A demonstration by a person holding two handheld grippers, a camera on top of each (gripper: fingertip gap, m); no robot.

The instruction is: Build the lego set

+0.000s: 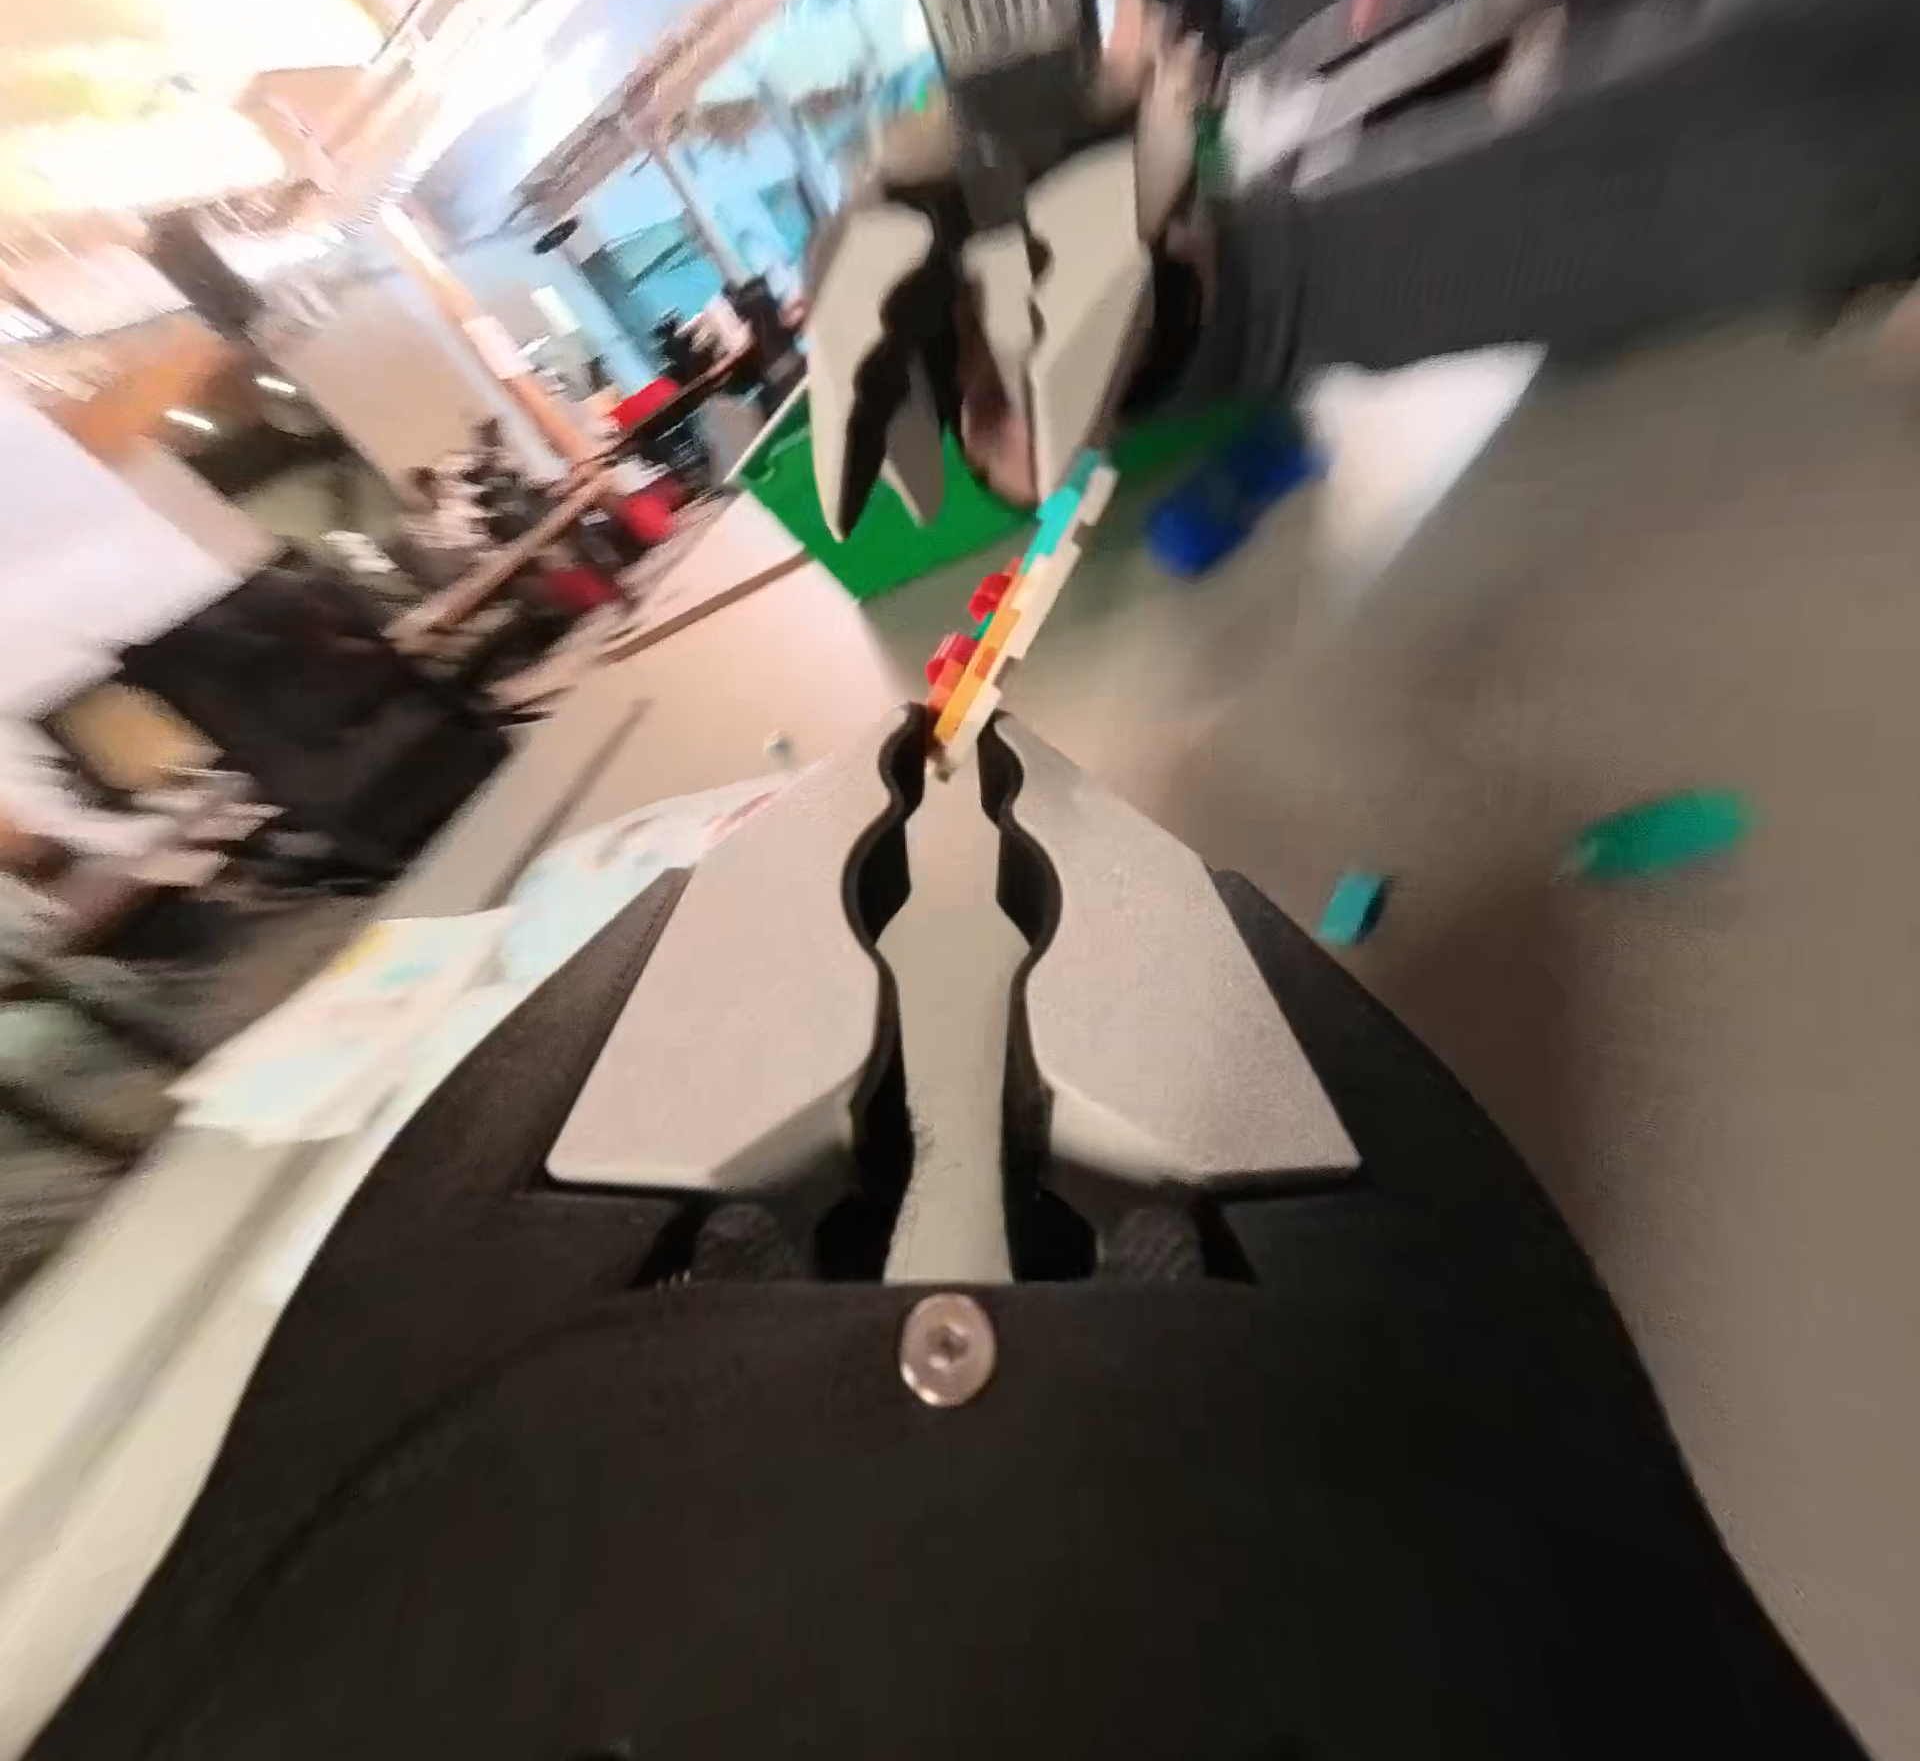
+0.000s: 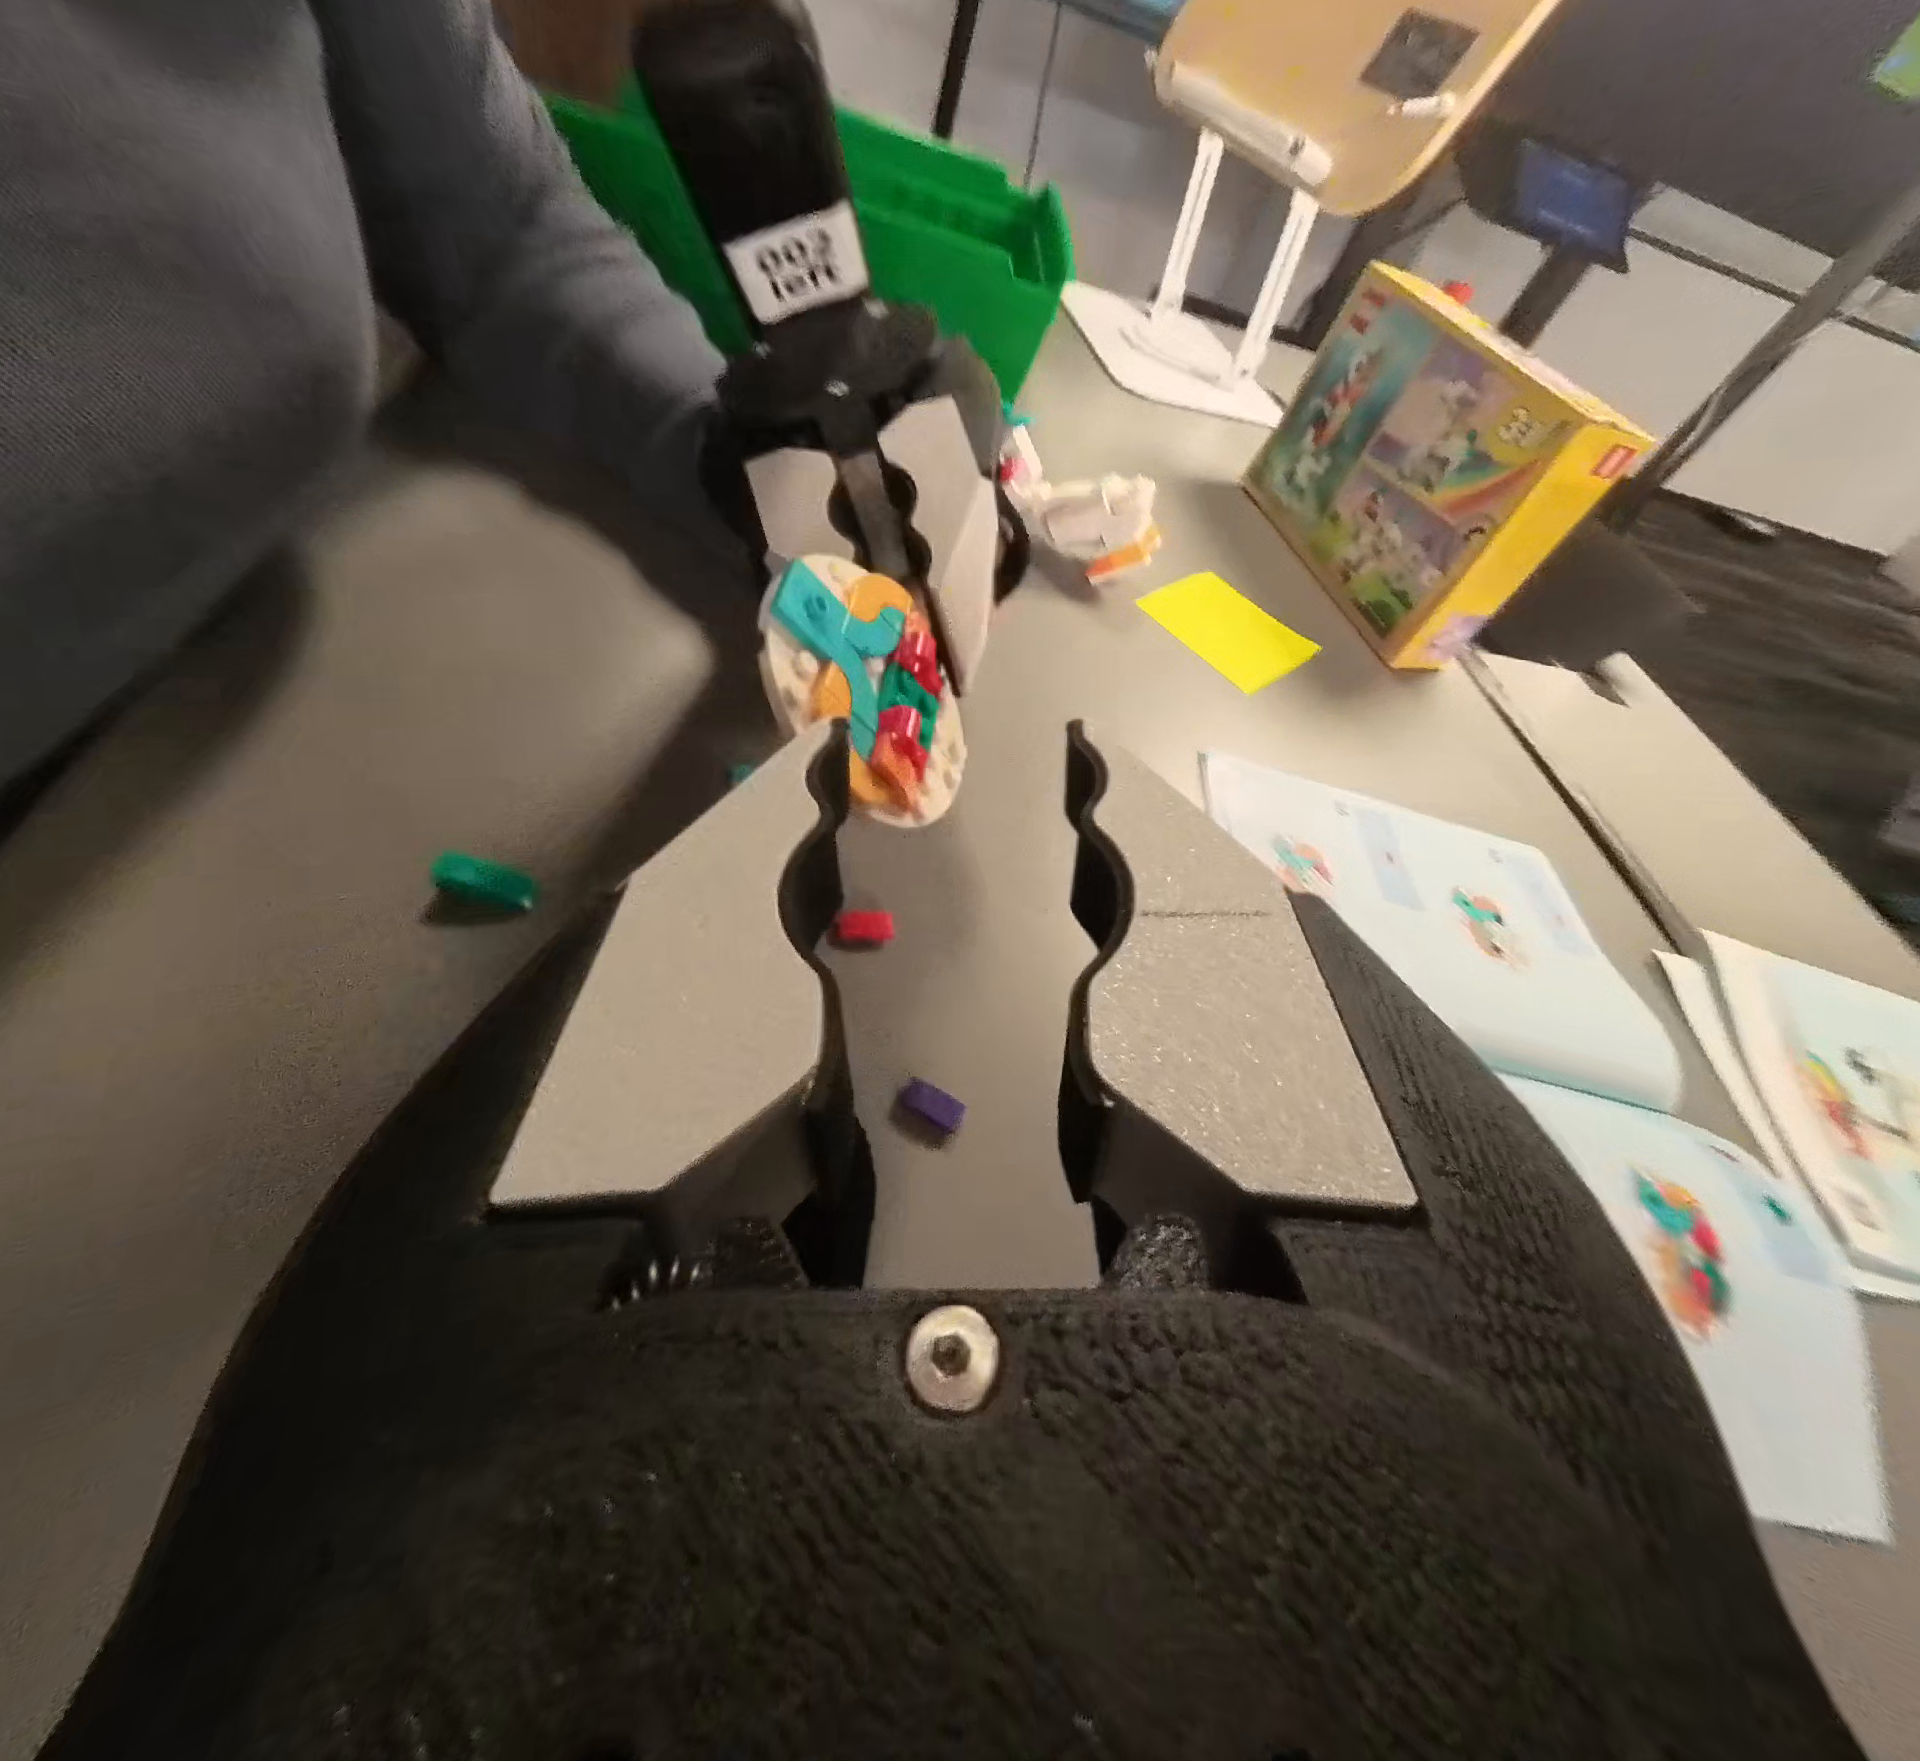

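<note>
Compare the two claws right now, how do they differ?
The left claw is shut on the edge of the round white lego plate with colourful bricks; the right claw is open and holds nothing. The left claw lifts its load clear of the grey table; the right claw's near finger sits in front of the plate. Both share grey wavy-edged fingers on black bodies.

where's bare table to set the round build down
Bare grey table between the yellow note and the booklets, and between the red brick and purple brick. Crowded by the white model and box.
</note>
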